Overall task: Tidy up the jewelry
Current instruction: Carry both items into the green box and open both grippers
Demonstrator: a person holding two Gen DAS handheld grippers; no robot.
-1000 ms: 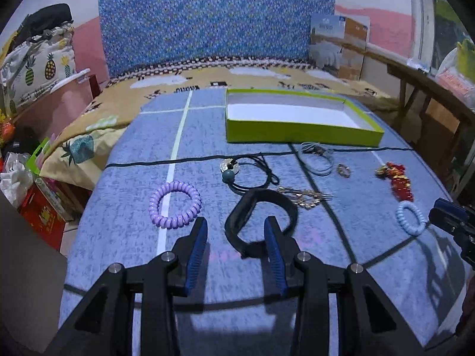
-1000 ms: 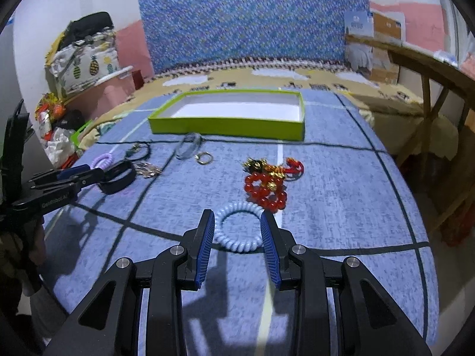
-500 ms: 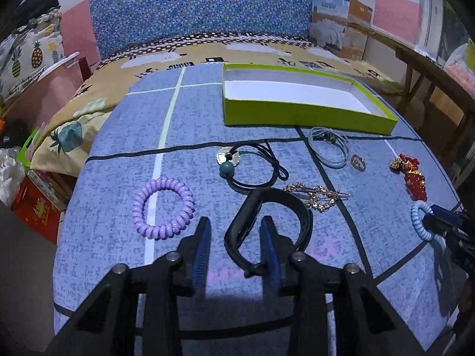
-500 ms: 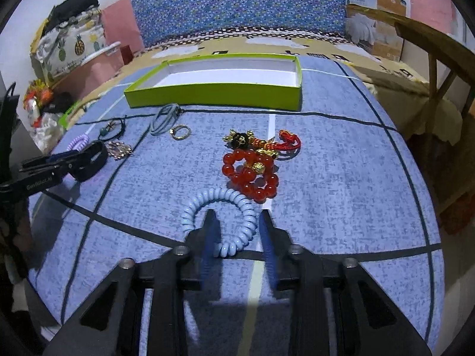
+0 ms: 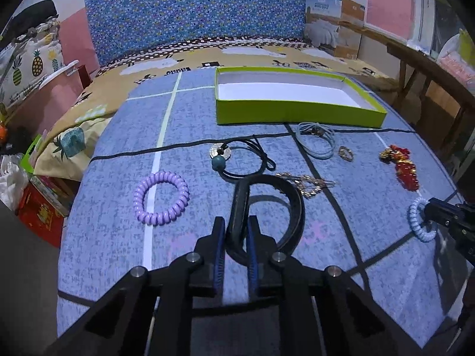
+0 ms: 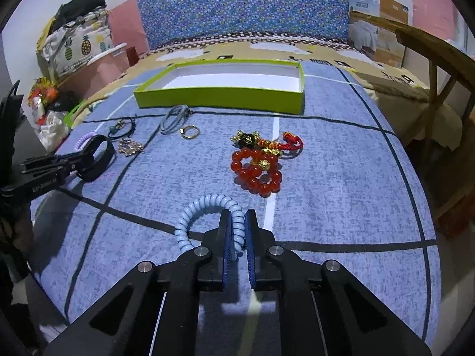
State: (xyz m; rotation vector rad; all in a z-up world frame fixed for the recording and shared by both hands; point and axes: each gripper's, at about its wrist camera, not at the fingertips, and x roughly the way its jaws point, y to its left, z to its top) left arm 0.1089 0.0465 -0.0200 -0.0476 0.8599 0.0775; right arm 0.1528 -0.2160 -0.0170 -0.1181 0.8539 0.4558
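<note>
A black band point(image 5: 297, 204) lies on the blue blanket, and my left gripper point(image 5: 236, 222) is closing with both pads against its near side. My right gripper point(image 6: 237, 216) is shut on a light blue coil tie point(image 6: 193, 210). An empty green box point(image 5: 297, 114) with a white floor stands at the far side. Between it and the grippers lie a purple coil tie point(image 5: 161, 197), a black cord necklace point(image 5: 219, 154), a grey cord bracelet point(image 5: 316, 145), a ring point(image 5: 346, 152), a gold clip point(image 5: 308, 182) and a red bead bracelet point(image 6: 256, 172).
The blanket covers a bed whose edges drop off left and right. A wooden chair point(image 6: 430, 59) stands close on the right. Bags and boxes point(image 5: 32, 207) are piled on the floor at the left. A blue headboard point(image 5: 207, 12) rises behind the box.
Both grippers stood open a second ago. The left jaws have come together on the black band and the right jaws on the light blue coil tie. Neither hand has moved much.
</note>
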